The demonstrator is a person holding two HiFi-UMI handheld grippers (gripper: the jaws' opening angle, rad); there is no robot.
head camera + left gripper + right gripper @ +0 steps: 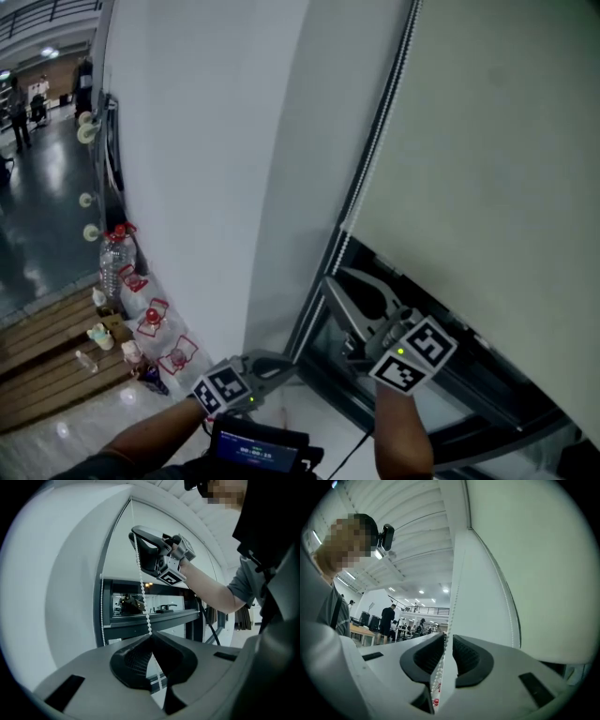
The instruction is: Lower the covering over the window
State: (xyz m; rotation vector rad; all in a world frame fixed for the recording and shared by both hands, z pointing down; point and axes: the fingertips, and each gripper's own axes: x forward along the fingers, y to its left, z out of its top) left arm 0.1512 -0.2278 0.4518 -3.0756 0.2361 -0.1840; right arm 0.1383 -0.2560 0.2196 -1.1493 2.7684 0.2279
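The blind [487,159] seems mostly down, with a strip of window [506,412] left. The left gripper [151,637] pinches the chain [140,573]; the right gripper's [446,644] jaws stand slightly apart around it.

Top of the blind [487,141] runs off the head view's upper edge, and so does the bead chain [378,122], so no telling where either ends. In the left gripper view the chain vanishes where the left gripper [151,636] pinches it, then peeks out again lower down. In the right gripper view, can't really tell if the chain touches the right gripper [446,638] pads. The screen [255,452] text is way too small to read, same for the bottles [117,258] by the wall. People [388,618] in the hall are just tiny dark shapes. The window [487,370] under the blind is mostly black.
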